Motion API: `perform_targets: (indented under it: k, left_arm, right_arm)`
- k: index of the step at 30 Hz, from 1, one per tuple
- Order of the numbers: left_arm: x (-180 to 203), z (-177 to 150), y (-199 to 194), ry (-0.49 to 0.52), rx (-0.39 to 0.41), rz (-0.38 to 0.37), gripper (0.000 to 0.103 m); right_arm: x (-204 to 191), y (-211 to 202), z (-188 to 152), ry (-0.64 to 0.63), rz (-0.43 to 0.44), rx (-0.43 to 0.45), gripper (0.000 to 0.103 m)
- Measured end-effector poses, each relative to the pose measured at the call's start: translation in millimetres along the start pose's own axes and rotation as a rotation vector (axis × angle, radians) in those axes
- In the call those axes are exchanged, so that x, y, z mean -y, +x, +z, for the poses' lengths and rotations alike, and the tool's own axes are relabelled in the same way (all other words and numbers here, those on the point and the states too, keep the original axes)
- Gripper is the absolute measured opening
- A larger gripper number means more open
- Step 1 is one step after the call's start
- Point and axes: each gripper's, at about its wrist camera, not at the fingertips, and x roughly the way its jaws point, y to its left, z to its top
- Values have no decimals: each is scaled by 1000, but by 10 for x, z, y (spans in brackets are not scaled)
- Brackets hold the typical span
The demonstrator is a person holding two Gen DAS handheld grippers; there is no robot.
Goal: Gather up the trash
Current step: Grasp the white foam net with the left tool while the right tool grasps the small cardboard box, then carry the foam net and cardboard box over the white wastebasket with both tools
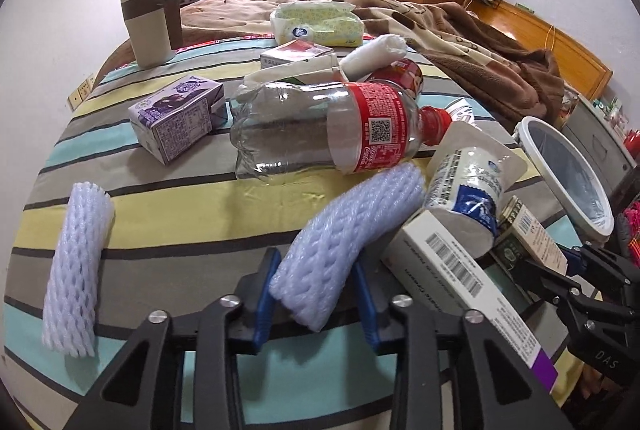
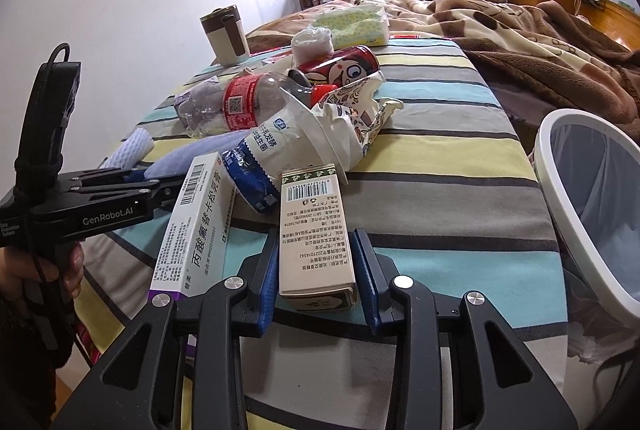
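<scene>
On the bed [image 1: 168, 230], one foam net sleeve [image 1: 76, 270] lies at the left, and a second foam sleeve [image 1: 344, 230] lies between the left gripper's [image 1: 316, 294] fingers, with the plastic bottle [image 1: 320, 130] behind it and the milk carton [image 1: 176, 118] left of the bottle. Right of the second sleeve the yogurt cup [image 1: 468, 186] rests on the long box [image 2: 192, 226], and right of that box the small carton [image 2: 316, 238] lies between the right gripper's [image 2: 320, 270] fingers. The bin [image 2: 576, 214] stands off the bed's right edge, and the tissue pack [image 1: 316, 22] and mug [image 1: 148, 26] sit far behind.

Left tool [image 1: 316, 294] straddles foam net sleeve [image 1: 348, 230].
</scene>
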Motion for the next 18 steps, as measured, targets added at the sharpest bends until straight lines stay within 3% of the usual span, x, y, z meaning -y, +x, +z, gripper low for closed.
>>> perform_targets:
  k: [18]
  left_arm:
    - [-55,-214,-468,-144,106,-12,27]
  right_arm:
    - [44,-254,37,18,16,83,35]
